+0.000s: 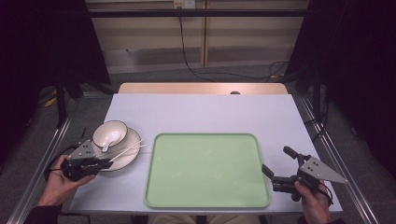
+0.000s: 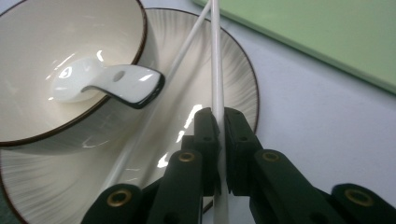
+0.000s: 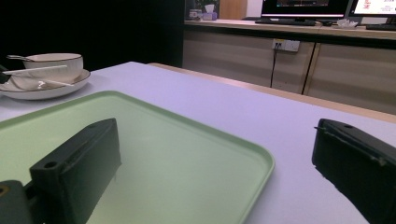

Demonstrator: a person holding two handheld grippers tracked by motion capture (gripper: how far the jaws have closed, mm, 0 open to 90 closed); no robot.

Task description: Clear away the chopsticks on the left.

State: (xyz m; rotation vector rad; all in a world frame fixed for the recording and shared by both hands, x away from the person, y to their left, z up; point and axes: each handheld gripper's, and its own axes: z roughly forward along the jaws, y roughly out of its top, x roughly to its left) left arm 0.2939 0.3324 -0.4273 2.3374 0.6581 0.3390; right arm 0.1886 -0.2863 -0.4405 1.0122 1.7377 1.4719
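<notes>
A cream bowl (image 1: 110,132) with a white spoon (image 2: 107,81) in it stands on a ribbed plate (image 1: 128,156) at the table's left. My left gripper (image 1: 108,163) sits at the plate's near edge, shut on one white chopstick (image 2: 216,70) that points toward the green tray (image 1: 208,170). A second chopstick (image 2: 187,44) lies loose across the plate beside it. My right gripper (image 1: 276,160) is open beside the tray's near right corner, with nothing between its fingers (image 3: 84,158); the bowl (image 3: 51,63) shows far off in its view.
The pale table (image 1: 201,112) has a wooden strip (image 1: 201,88) along its far edge. Metal frame rails (image 1: 46,154) run along both sides. Cables (image 1: 210,72) lie on the floor behind the table.
</notes>
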